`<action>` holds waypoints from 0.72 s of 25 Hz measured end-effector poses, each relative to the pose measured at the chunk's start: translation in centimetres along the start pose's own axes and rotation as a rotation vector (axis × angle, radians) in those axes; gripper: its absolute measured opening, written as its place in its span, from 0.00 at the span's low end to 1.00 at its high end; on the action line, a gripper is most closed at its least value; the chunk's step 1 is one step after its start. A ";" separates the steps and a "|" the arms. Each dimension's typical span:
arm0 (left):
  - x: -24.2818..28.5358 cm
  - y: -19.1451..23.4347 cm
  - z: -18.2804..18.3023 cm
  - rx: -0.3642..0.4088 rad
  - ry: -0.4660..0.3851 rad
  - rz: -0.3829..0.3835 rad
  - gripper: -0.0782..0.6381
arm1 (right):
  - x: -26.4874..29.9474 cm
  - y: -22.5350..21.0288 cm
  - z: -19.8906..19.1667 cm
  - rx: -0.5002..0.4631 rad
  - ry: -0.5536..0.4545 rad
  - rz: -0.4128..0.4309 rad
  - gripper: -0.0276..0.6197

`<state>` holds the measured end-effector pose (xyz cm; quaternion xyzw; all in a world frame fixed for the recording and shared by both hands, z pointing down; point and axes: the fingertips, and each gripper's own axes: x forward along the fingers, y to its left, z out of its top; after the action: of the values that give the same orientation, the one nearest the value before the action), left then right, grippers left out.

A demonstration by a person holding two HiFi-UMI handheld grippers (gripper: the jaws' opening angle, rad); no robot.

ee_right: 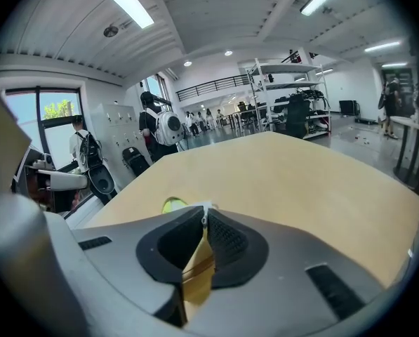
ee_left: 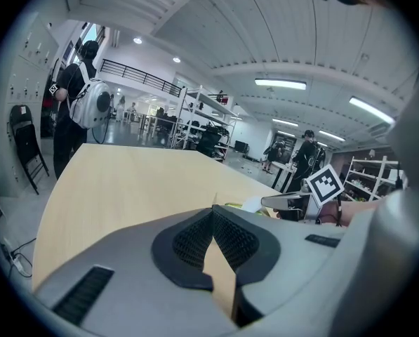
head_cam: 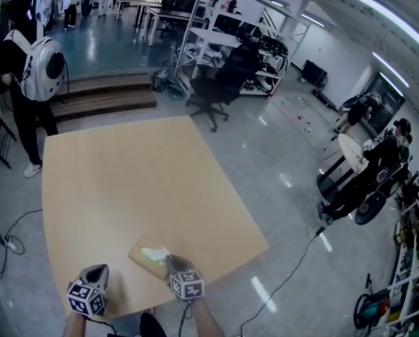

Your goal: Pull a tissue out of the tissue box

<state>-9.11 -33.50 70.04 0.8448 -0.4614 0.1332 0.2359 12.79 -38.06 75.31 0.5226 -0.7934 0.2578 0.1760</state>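
Tissue gripped at a workshop table: the person's right gripper [head_cam: 169, 261], a grey two-jaw tool carrying a black-and-white marker cube, is clamped on the pale white tissue [head_cam: 155, 253] that stands up out of the flat tan cardboard tissue box [head_cam: 142, 258]. The box lies at an angle close to the near edge of the large light wooden table [head_cam: 139, 181], which is otherwise bare. In the right gripper view the ribbed black pads [ee_right: 223, 239] meet at their tips with a sliver of the tissue caught between them, and a yellow-green patch [ee_right: 171, 204] shows just beyond, beside the tissue.

The left gripper [head_cam: 99, 272], a matching grey tool, hangs over the near edge of the table to the left of the box and apart from it. Its jaws are closed tip to tip on nothing, with only the wood of the table showing through the gap lower down.

Beyond the table's far left corner a person in black [head_cam: 23, 83] with a white backpack stands on the grey floor. A black office chair [head_cam: 213, 86] sits past the far edge, in front of metal shelving [head_cam: 230, 37]. A black cable [head_cam: 286, 276] trails across the floor on the right.
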 end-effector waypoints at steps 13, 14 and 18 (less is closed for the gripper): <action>-0.4 0.7 0.3 -0.007 -0.007 0.008 0.12 | 0.2 0.3 0.3 -0.049 0.008 -0.016 0.05; -0.3 0.7 0.3 -0.007 -0.008 0.008 0.12 | 0.2 0.3 0.3 -0.049 0.007 -0.015 0.05; -0.6 0.5 0.4 -0.008 -0.016 0.010 0.12 | 0.0 0.4 0.5 -0.052 0.006 -0.015 0.05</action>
<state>-9.88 -33.50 69.60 0.8427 -0.4678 0.1260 0.2348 12.43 -38.21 74.87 0.5230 -0.7954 0.2373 0.1937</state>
